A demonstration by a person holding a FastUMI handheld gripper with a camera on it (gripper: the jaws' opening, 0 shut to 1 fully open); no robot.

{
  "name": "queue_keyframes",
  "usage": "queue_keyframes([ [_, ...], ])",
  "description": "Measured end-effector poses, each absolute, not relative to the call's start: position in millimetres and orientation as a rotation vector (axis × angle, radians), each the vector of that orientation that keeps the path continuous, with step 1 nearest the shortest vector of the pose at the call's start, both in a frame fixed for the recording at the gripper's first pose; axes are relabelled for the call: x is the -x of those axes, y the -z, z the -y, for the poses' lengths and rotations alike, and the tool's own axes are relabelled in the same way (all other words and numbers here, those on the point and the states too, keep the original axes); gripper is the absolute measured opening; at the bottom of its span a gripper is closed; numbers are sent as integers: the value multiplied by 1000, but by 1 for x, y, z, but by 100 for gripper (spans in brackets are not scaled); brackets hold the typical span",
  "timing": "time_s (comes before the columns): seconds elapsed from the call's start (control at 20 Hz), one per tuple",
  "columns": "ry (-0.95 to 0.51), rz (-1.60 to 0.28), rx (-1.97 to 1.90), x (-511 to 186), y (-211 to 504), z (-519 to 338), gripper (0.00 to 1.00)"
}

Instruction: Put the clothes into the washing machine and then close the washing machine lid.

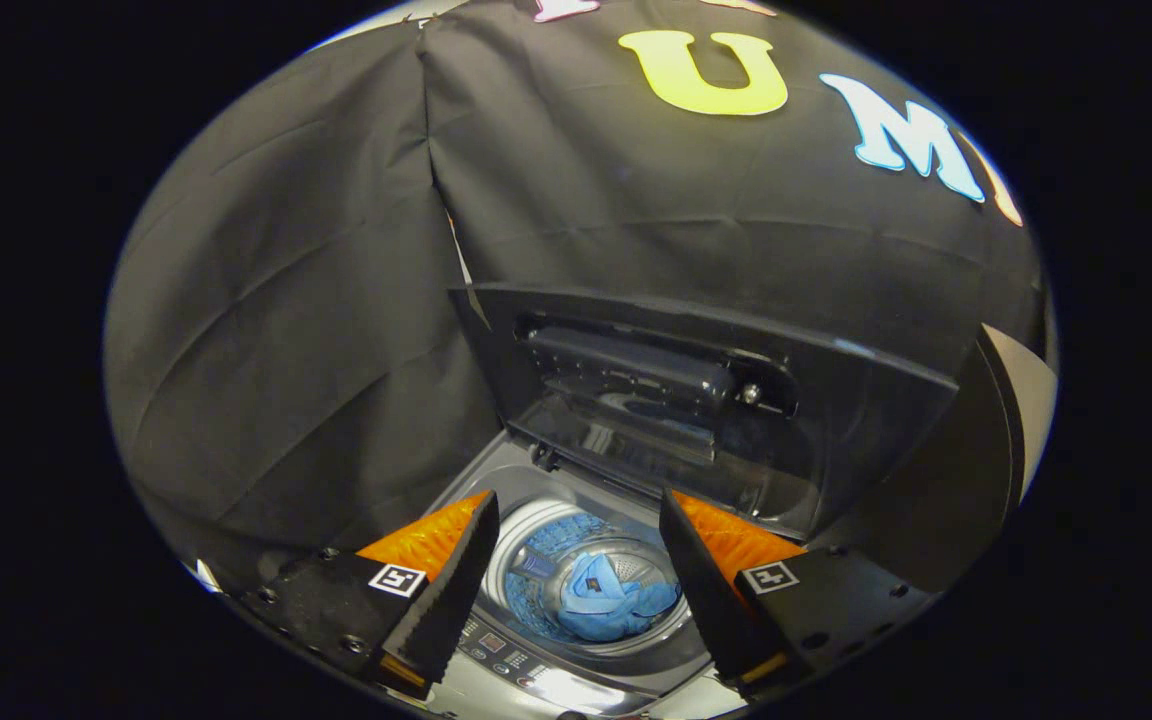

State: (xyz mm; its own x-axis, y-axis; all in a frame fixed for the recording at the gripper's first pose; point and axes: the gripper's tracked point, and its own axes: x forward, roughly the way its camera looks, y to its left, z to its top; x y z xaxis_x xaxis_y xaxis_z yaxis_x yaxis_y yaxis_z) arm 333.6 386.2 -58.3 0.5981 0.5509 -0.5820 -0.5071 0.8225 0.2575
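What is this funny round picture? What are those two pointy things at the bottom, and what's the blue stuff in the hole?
The camera rides on a grabbing tool that a person holds, so you look along its two jaws. That gripper is open and holds nothing. Below it, seen between the jaws, is a washing machine that opens on top. The blue stuff is clothes lying down in its round drum. The lid stands open behind the drum. Black cloth behind is the booth's wall.
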Motion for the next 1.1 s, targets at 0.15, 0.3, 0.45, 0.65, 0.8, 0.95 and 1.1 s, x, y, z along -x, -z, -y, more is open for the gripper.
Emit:
queue_keyframes([
  [0.15,-620,-650,-87,-339,24,-384,99],
  [0.3,-635,-587,-120,-343,-13,-385,99],
  [0.45,-614,-533,-158,-362,-52,-381,99],
  [0.65,-525,-532,-189,-409,-67,-378,99],
  [0.8,-458,-563,-211,-442,-59,-378,98],
  [0.95,-405,-613,-214,-466,-39,-379,99],
  [1.1,-349,-647,-212,-485,-19,-374,99],
])
